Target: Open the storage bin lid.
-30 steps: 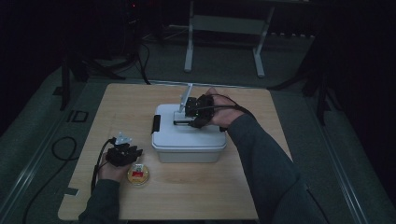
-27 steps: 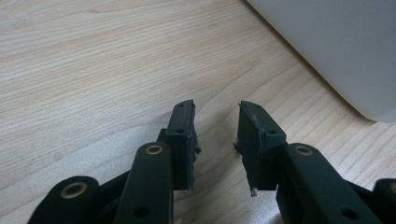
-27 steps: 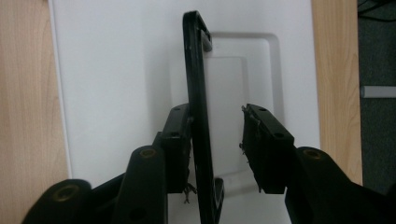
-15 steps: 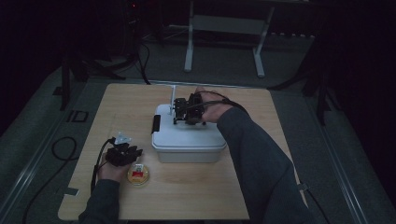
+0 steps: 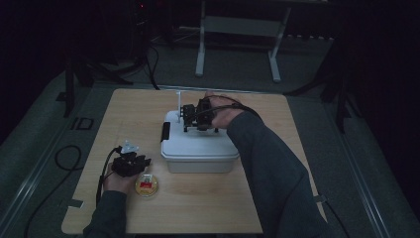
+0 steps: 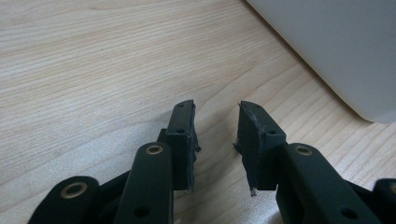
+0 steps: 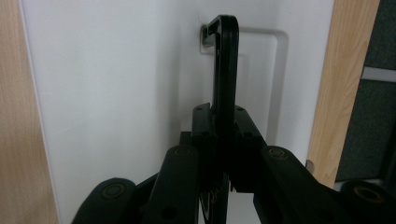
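Observation:
A white lidded box (image 5: 198, 151) stands in the middle of the wooden table (image 5: 247, 208). Its lid (image 7: 116, 93) carries a black handle (image 7: 224, 60), raised on edge. My right gripper (image 7: 223, 126) has just been closing and now pinches this handle between its pads; from above the right gripper (image 5: 188, 119) lies over the lid's far part. To the box's left, my left gripper (image 5: 141, 161) rests low over the table, open. Nothing lies between its pads (image 6: 182, 135), and a corner of the box (image 6: 336, 46) shows beyond the left gripper (image 6: 217, 140).
A small round tin (image 5: 146, 185) with a red label lies just in front of the left hand. A black latch (image 5: 165, 131) sits on the box's left end. A thin white upright piece (image 5: 178, 99) stands behind the box. A metal stand (image 5: 237, 29) is on the floor beyond.
The right hand slid left across the lid and its jaws came together on the black handle. The left hand and the tin stayed where they were.

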The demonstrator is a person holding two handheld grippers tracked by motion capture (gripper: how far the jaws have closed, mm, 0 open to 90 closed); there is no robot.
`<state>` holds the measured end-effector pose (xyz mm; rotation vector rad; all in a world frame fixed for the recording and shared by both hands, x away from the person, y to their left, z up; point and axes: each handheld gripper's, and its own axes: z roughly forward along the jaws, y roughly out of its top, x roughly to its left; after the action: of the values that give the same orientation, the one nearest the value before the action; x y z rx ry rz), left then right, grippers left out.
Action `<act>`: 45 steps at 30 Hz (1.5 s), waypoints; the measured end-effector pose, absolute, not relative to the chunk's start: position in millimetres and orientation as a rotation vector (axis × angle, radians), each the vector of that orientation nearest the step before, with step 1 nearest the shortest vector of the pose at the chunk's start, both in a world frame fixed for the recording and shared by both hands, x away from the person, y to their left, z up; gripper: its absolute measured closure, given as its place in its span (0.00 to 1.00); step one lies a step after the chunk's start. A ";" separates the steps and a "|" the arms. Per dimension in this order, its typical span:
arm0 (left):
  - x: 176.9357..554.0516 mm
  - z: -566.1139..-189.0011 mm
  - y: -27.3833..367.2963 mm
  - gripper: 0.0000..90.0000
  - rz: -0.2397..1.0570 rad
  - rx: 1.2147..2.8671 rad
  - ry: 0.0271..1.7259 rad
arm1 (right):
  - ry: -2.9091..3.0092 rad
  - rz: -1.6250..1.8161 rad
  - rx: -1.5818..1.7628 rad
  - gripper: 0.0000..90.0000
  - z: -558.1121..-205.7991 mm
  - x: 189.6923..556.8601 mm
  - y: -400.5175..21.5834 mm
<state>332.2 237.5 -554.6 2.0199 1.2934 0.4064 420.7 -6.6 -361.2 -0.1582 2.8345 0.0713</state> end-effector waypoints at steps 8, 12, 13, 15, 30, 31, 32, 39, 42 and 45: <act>332.1 -554.6 237.5 0.74 0.406 2.020 1.294 | 2.840 0.076 -0.157 0.92 -360.2 421.3 -7.3; 332.1 -554.6 237.6 0.74 0.406 2.021 1.293 | 2.836 0.083 -0.157 0.92 -357.1 421.7 -8.5; 332.1 -554.8 237.3 0.74 0.407 2.016 1.295 | 2.838 0.085 -0.152 0.92 -355.5 421.6 -8.9; 332.0 -554.7 237.2 0.74 0.408 2.017 1.294 | 2.832 0.090 -0.153 0.92 -351.8 421.8 -10.6; 332.1 -554.8 237.5 0.74 0.410 2.016 1.294 | 2.800 0.096 -0.057 0.93 -330.0 428.5 -44.5; 332.1 -554.8 237.4 0.74 0.410 2.016 1.294 | 2.800 0.099 -0.049 0.93 -329.2 429.3 -48.8; 332.1 -554.7 237.5 0.74 0.409 2.018 1.293 | 2.800 0.099 -0.037 0.93 -328.5 430.0 -53.2; 332.1 -554.7 237.7 0.74 0.407 2.016 1.296 | 2.792 0.112 0.059 0.93 -322.7 435.7 -92.5; 332.1 -554.7 237.5 0.74 0.409 2.016 1.296 | 2.785 0.114 0.117 0.93 -321.8 436.4 -113.0; 332.3 -554.8 237.1 0.74 0.408 2.013 1.298 | 2.782 0.104 0.162 0.93 -323.1 435.9 -134.5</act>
<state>332.3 237.1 -554.8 2.0134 1.2978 0.4082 435.9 -134.5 -323.1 0.1616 2.7817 0.1041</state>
